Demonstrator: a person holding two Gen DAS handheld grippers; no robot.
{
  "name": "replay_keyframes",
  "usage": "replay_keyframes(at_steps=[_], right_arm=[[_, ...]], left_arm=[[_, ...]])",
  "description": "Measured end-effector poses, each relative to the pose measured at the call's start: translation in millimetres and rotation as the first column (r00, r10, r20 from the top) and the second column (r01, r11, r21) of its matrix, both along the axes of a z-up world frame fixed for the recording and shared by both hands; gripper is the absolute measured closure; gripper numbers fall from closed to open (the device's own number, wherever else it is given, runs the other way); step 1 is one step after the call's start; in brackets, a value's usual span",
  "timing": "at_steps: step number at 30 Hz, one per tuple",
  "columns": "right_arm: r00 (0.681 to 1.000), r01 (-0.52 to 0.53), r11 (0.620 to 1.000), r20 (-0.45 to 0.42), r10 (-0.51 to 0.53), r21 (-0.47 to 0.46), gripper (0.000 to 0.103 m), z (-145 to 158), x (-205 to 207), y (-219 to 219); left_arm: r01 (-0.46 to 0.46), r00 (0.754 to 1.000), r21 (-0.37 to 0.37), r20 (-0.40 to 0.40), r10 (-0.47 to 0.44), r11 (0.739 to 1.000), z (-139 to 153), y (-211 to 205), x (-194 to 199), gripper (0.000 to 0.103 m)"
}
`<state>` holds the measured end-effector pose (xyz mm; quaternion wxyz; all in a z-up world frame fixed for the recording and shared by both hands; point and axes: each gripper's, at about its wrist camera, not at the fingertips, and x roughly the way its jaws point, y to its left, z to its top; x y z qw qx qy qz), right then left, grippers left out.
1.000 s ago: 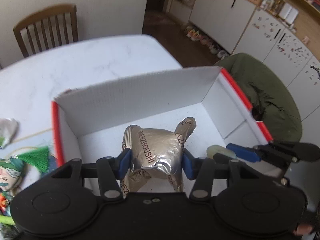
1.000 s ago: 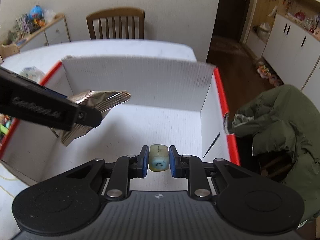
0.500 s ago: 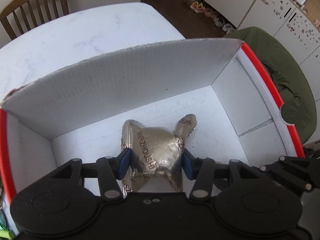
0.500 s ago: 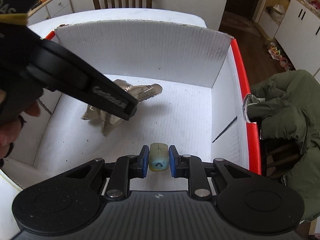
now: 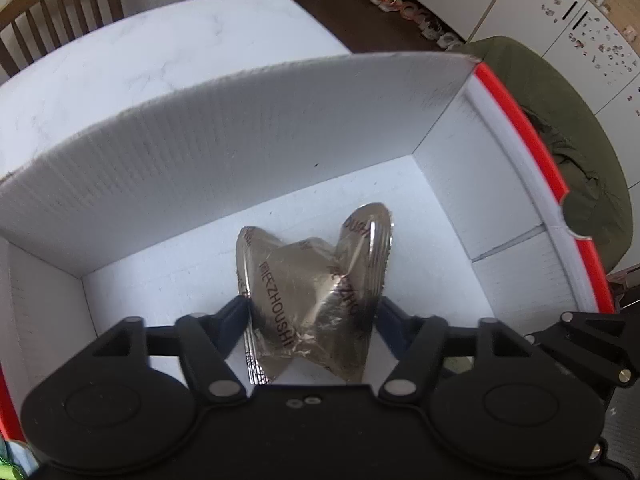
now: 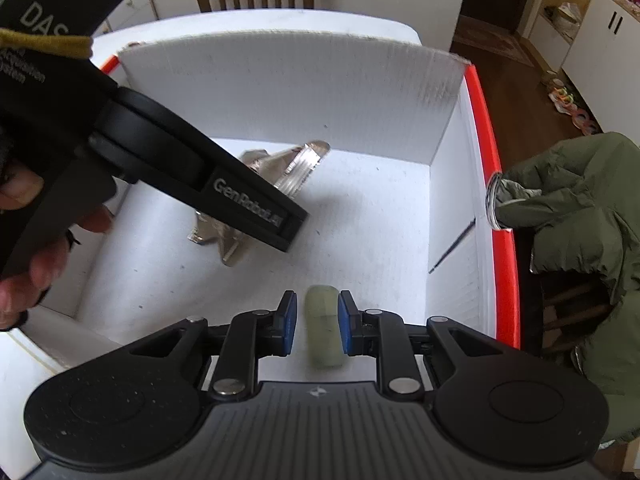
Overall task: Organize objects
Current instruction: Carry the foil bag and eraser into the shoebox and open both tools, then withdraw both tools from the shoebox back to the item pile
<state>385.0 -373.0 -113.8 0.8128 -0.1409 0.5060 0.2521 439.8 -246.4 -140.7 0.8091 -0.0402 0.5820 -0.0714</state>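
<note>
Two grippers work inside one large box [image 5: 248, 152], white corrugated cardboard with red rims, which stands on a pale marble-like table [image 5: 168, 52]. A green jacket [image 6: 580, 232] hangs just outside the right wall.

Next in size is the foil packet [image 5: 316, 292], a crumpled silver pouch with dark letters and two flat sealed ends that stand up like ears. It sits low in the box, near the floor or on it; contact I cannot confirm. The left gripper [image 5: 314, 316] has its blue-padded jaws close against both sides of the packet, so it seems to be clamped on it. The long axis of the packet runs forward, away from the jaws toward the far wall.

Smallest is the pale green block [image 6: 323, 326], smooth, rounded and a little translucent, like soap or an eraser. It lies on the box floor, between the jaws of the right gripper [image 6: 318, 322], long axis pointing forward. These jaws stand apart, with a gap on each side of the block, so it looks released.

My judgement: the right gripper needs only to lift straight up and back.
</note>
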Motion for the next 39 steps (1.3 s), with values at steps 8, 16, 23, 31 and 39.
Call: replay_keyframes(at_steps=[8,16,23,31,39], right_arm=[[1.0,-0.006,0.997,0.031,0.003,0.081,0.056,17.0,-7.5,-6.3],[0.997,-0.006,0.989,0.08,-0.006,0.149,0.056,43.9,-23.5,-14.3],[0.992,-0.006,0.98,0.127,-0.02,0.201,0.055,67.6,-44.1,-19.6],[0.983,-0.014,0.97,0.183,-0.032,0.243,0.048,94.6,-73.2,-10.5],[0.972,-0.01,0.962,0.228,-0.054,0.272,0.044,113.1,-112.7,13.8]], left_arm=[[-0.014,0.996,-0.007,0.083,0.015,1.0,29.8,5.3,-16.3,0.021],[-0.039,0.983,-0.05,0.178,0.047,0.998,64.4,22.6,-48.5,0.02],[-0.049,0.962,-0.086,0.265,0.07,0.995,92.7,34.1,-89.2,0.019],[-0.044,0.927,-0.107,0.366,0.08,0.993,124.4,57.3,-143.3,0.017],[-0.076,0.888,-0.114,0.445,0.12,0.991,144.3,102.6,-194.4,0.01]])
